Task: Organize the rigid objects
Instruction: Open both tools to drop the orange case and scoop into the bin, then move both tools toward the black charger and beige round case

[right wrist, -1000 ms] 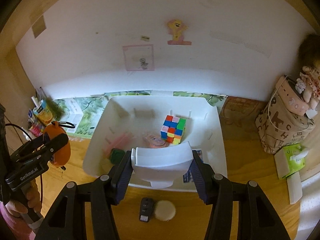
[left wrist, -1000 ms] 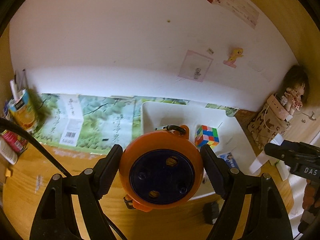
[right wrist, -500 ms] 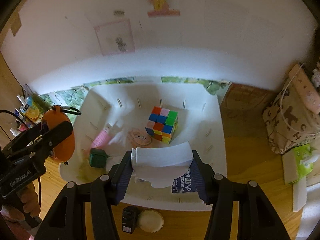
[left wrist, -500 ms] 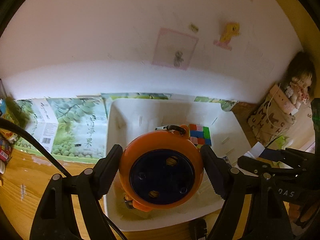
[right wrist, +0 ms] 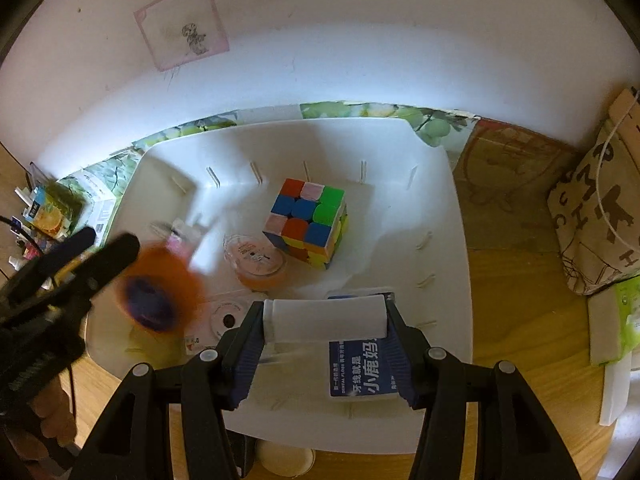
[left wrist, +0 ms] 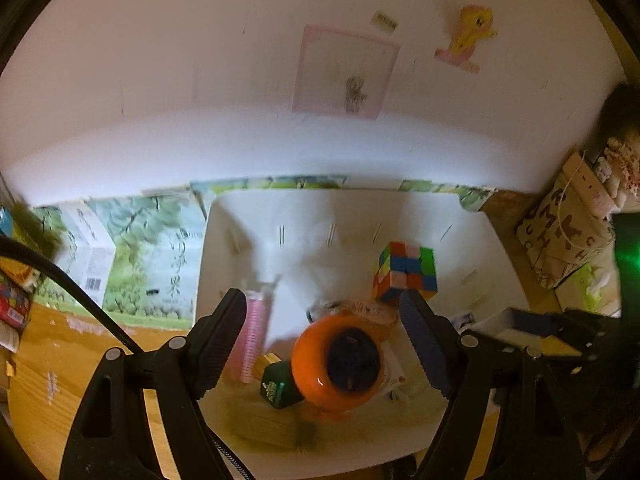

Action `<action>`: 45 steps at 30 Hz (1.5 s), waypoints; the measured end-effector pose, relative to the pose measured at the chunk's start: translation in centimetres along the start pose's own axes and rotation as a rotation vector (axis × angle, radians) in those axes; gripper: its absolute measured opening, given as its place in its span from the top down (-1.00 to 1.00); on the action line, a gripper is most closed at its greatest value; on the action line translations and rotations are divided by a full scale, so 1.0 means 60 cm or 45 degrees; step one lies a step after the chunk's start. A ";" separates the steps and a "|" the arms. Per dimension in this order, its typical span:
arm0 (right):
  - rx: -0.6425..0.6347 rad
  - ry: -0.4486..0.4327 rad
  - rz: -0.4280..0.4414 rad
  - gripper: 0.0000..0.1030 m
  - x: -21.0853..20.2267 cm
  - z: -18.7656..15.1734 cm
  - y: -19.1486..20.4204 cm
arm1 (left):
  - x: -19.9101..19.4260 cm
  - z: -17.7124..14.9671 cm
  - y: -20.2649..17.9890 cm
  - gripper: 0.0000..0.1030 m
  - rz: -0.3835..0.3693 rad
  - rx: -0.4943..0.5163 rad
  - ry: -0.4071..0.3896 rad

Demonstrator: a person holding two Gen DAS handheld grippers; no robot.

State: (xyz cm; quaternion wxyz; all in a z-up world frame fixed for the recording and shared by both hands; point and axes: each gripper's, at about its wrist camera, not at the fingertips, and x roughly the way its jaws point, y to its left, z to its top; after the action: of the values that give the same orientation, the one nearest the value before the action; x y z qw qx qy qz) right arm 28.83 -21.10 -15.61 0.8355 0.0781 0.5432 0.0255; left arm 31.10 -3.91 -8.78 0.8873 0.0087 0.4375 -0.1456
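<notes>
A white plastic bin (left wrist: 206,248) (right wrist: 460,240) on the wooden table holds a colour cube (left wrist: 406,270) (right wrist: 308,222). A round orange reel (left wrist: 338,364) (right wrist: 160,292) with a dark blue face shows blurred, low in the bin and clear of both pads. Above it my left gripper (left wrist: 320,298) (right wrist: 100,246) stands open. My right gripper (right wrist: 324,308) is over the bin's front right. Its jaws are opening, with a white box (right wrist: 324,318) between the pads, which touch it on both sides.
Also in the bin are a pink comb (left wrist: 254,340), a small green box (left wrist: 276,386), tape rolls (right wrist: 260,258) and a blue-labelled pack (right wrist: 360,368). A patterned bag (right wrist: 592,220) stands to the right, a green printed carton (left wrist: 132,256) to the left, and a round cream disc (right wrist: 286,460) before the bin.
The orange reel has left the left gripper's pads and dropped into the bin. Both grippers moved in over the bin, and the right one sank with the white box.
</notes>
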 end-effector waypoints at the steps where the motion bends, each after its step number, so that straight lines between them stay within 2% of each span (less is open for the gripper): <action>1: 0.001 0.006 0.006 -0.13 0.001 0.000 0.002 | -0.005 0.005 0.000 -0.59 0.004 -0.003 -0.004; 4: -0.002 0.000 0.017 -0.15 -0.005 0.000 0.009 | -0.013 0.010 0.003 -0.61 0.002 -0.017 -0.008; 8: -0.013 -0.023 0.034 -0.34 -0.020 -0.003 0.022 | -0.031 0.006 0.012 -0.62 -0.008 -0.040 -0.010; 17: 0.046 -0.094 0.062 -0.52 -0.078 -0.026 0.038 | -0.102 -0.017 0.027 -0.65 -0.022 -0.012 -0.045; 27: 0.131 -0.200 0.045 -0.52 -0.162 -0.076 0.062 | -0.202 -0.047 0.046 -0.65 -0.055 0.060 -0.139; 35: 0.198 -0.272 0.028 -0.52 -0.211 -0.134 0.081 | -0.272 -0.083 0.047 -0.65 -0.061 0.184 -0.218; 45: 0.181 -0.385 -0.054 -0.52 -0.246 -0.225 0.119 | -0.308 -0.137 0.045 -0.65 -0.074 0.295 -0.219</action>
State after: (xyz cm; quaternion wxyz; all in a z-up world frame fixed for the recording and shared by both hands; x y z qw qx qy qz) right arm 10.80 -14.54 -6.48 0.9005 0.1286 0.4132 -0.0427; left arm 14.80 4.50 0.24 0.9100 0.0861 0.3400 -0.2209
